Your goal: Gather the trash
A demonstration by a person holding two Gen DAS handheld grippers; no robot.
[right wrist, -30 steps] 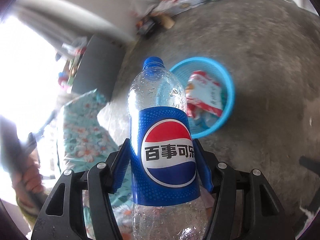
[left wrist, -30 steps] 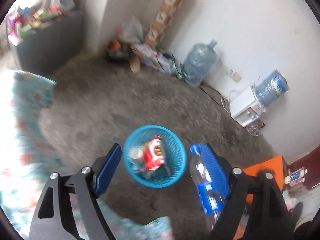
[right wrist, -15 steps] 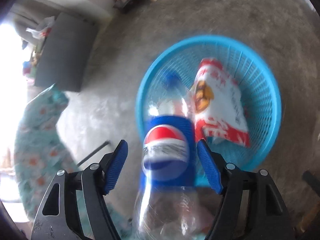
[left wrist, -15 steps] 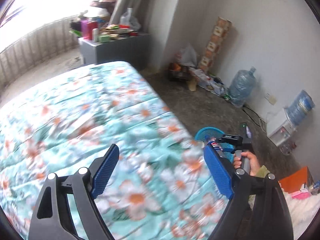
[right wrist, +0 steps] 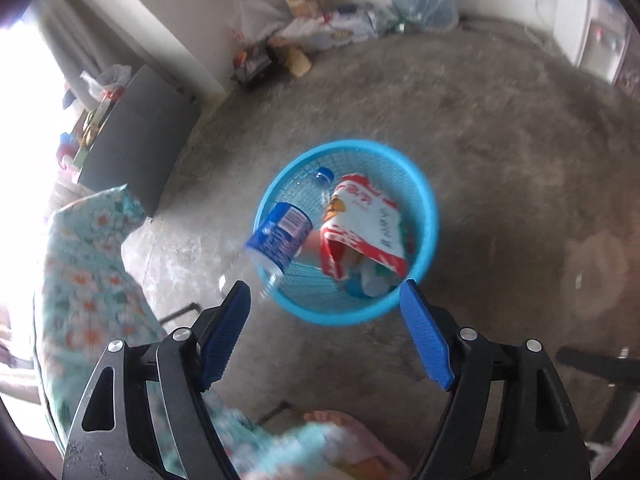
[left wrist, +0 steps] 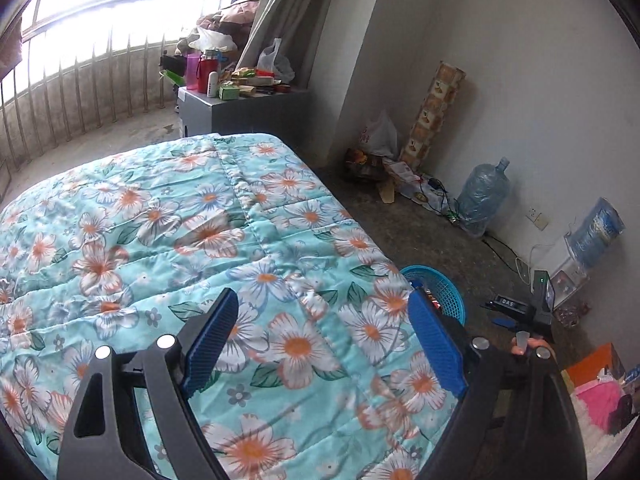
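The right hand-held gripper (right wrist: 324, 304), jaws just opening, is released; a blurred clear plastic cola bottle with a blue label (right wrist: 280, 236) tips into the round blue mesh plastic basket (right wrist: 424, 208), half-hidden behind the floral quilt (left wrist: 200, 240) under the released left hand-held gripper (left wrist: 324, 320).

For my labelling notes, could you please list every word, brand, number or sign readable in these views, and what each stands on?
"DAS": on the right gripper's black body, left wrist view.
Bottle in the blue basket: blue label with barcode, print too blurred to read.
Snack bag: red characters, too blurred to read.
Nothing else is legible.
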